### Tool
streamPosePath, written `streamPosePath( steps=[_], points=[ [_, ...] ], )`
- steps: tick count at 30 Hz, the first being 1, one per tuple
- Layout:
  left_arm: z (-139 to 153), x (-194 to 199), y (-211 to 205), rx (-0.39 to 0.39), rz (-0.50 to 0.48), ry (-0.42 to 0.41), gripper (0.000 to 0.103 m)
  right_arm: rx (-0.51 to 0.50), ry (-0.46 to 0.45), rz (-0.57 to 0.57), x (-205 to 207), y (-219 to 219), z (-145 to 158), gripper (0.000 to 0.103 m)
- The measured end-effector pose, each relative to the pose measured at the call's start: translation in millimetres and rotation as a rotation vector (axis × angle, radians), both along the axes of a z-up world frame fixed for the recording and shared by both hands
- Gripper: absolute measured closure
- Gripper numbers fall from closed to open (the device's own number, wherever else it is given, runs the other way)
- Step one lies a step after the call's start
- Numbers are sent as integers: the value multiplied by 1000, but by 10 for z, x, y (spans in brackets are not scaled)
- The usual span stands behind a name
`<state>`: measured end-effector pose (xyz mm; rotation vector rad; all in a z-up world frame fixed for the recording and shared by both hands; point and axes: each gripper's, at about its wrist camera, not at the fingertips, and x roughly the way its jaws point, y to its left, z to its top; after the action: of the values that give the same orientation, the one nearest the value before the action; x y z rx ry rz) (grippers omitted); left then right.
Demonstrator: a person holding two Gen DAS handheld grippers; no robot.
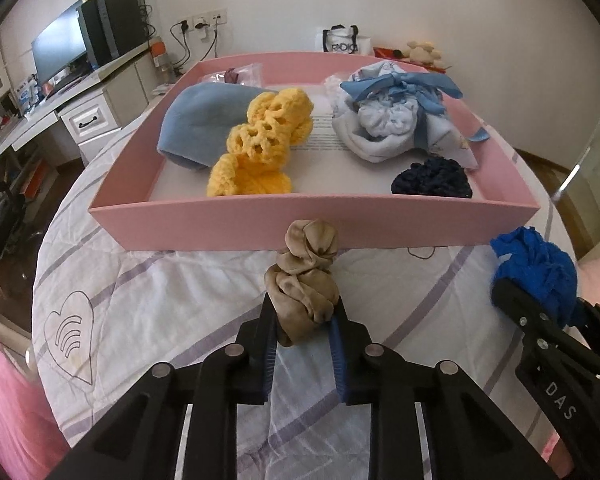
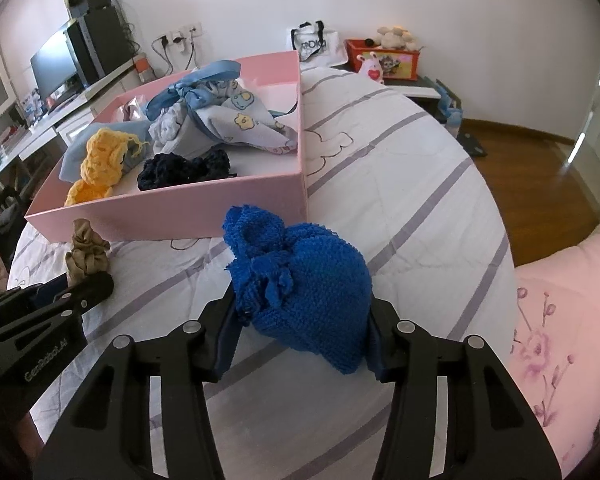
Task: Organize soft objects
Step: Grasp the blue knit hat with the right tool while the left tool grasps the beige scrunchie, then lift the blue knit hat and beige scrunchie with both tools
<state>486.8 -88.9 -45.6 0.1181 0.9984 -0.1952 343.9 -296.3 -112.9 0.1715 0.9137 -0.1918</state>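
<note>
On the bed [image 1: 148,288], just before the pink tray [image 1: 312,224]: left gripper [image 1: 304,320] clamped on a beige scrunchie [image 1: 306,280], right gripper [image 2: 300,320] clamped on a blue knitted piece [image 2: 308,280]. Inside the tray, yellow crochet [image 1: 260,140], navy scrunchie [image 1: 432,178].

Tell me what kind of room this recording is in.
Most likely a bedroom at home: a quilted bedspread under the pink tray, a desk with a monitor, and plush toys by the wall.

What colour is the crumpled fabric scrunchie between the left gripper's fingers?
Beige-tan scrunchie, clearest in the left wrist view.
</note>
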Motion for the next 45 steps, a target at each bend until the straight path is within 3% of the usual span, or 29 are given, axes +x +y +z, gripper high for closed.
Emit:
streamPosePath(
  steps=[22, 35, 45],
  points=[
    [326, -384, 241, -75, -41, -56, 83, -90, -51, -2, -277, 451, 344, 58],
    [789, -1029, 482, -99, -32, -179, 83, -139, -165, 34, -675, 709, 730, 58],
    [1297, -1645, 648, -132, -60, -328, 83, -180, -300, 51, -1005, 889, 1134, 58]
  ],
)
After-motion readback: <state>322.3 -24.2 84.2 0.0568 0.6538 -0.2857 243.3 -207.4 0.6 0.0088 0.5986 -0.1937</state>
